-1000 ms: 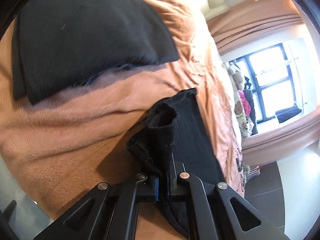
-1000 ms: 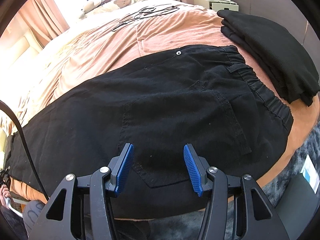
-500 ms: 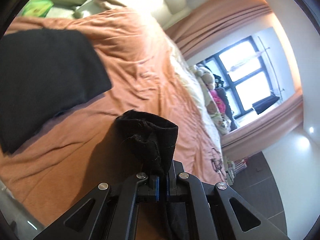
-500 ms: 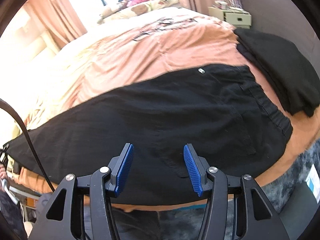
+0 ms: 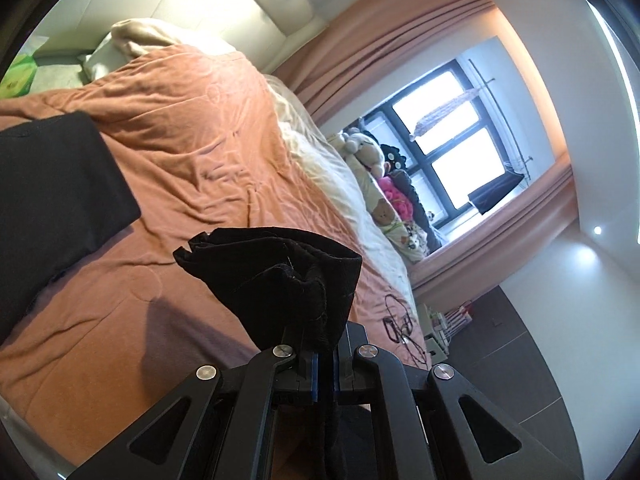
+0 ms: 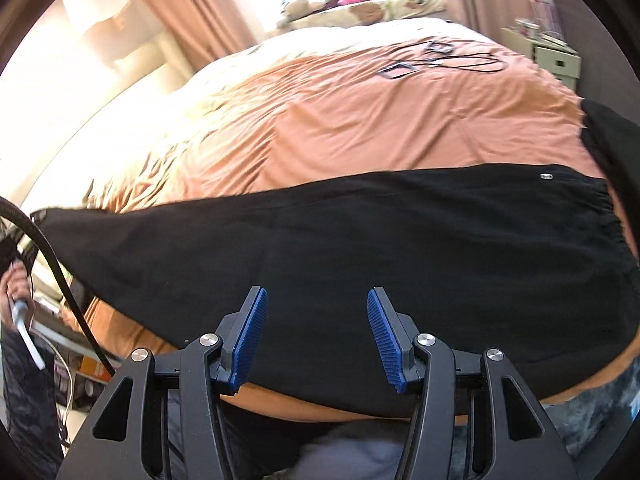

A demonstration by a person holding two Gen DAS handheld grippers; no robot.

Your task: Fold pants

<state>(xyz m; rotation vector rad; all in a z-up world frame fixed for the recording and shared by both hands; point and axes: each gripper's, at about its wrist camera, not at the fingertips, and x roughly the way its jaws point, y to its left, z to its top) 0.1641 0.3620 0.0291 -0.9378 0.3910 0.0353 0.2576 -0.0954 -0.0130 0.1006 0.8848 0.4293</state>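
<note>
I am on the first big fold, I think. My left gripper (image 5: 324, 364) is pinched tight on the leg end of the pants (image 5: 280, 264) and holds it up off the bed (image 5: 192, 128). Next I would carry that end over to the waist and lay it flat. The pants (image 6: 360, 248) are black and soft. They lie long across the near side of the orange bed (image 6: 360, 120), with the stretchy waist on the right. My right gripper (image 6: 316, 336) hangs over them with its fingers apart, holding nothing.
</note>
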